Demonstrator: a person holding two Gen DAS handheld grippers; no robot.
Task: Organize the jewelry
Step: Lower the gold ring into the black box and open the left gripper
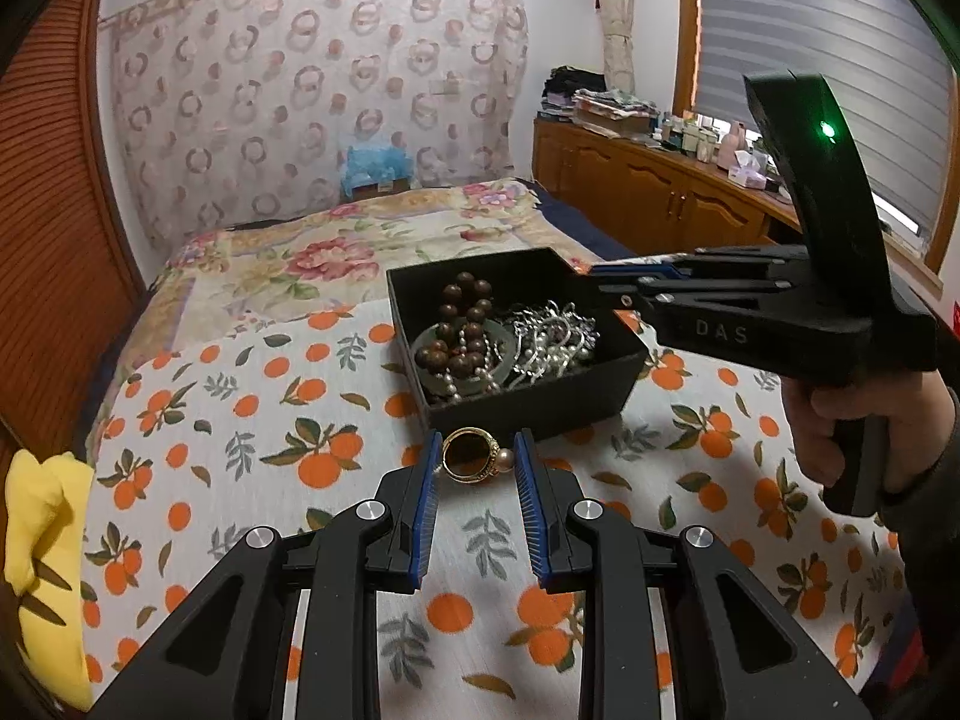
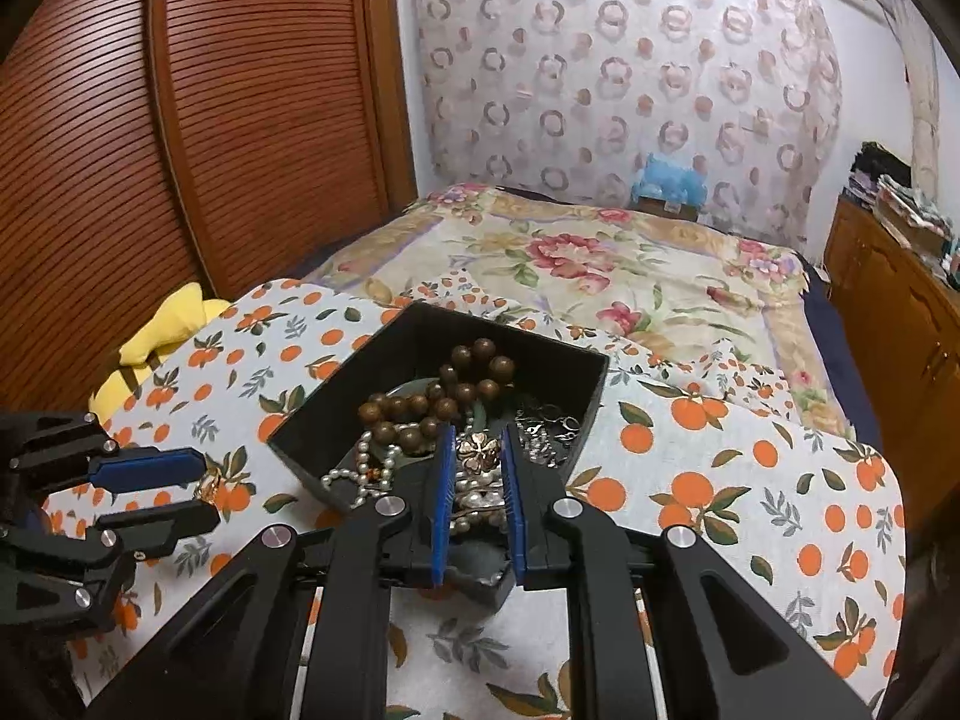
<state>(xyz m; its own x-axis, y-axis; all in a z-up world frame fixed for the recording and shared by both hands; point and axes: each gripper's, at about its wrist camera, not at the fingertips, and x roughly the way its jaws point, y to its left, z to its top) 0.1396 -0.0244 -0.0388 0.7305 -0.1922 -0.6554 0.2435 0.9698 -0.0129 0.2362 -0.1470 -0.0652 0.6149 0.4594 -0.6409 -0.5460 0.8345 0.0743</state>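
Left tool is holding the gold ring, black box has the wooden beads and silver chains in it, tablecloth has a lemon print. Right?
One thing is off: the tablecloth has an orange print, not lemon; both wrist views show it. The rest stands: the left tool has the gold ring between its pads, and the black box holds the wooden beads and silver chains.
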